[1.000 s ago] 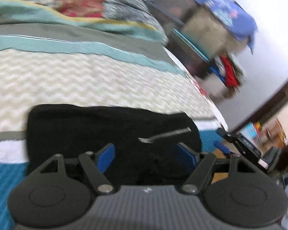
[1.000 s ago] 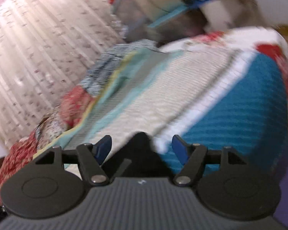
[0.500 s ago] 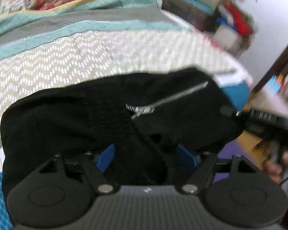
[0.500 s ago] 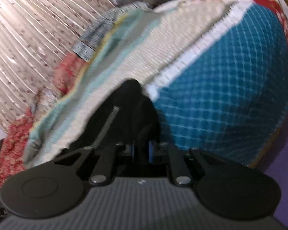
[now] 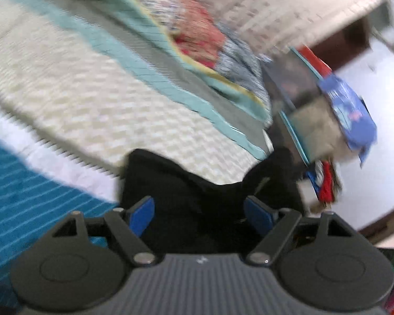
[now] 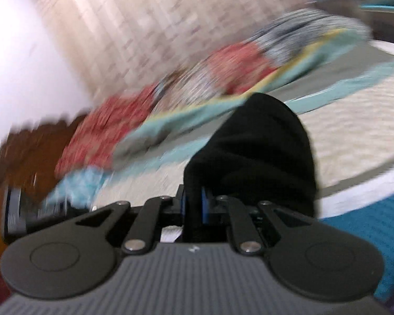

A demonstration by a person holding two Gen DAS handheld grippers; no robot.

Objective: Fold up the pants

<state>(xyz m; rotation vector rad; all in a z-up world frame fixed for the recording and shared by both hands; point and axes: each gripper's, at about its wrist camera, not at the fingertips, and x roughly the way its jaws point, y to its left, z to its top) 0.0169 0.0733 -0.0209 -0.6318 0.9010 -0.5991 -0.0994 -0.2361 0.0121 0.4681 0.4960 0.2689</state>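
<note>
Pants (image 5: 197, 197), black, soft, bunched, lie over the striped quilt (image 5: 105, 99) near the bed's edge; broad cream chevron band beyond stays bare. Right gripper (image 6: 194, 204) pinches a fold tight. Left gripper (image 5: 199, 214) jaws opening, cloth between, pads clear. Heavy blur; zipper barely legible.

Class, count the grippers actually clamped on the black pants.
1. The right gripper is shut on the black pants. The left gripper is opening, cloth between its blue pads, not pinched.
</note>
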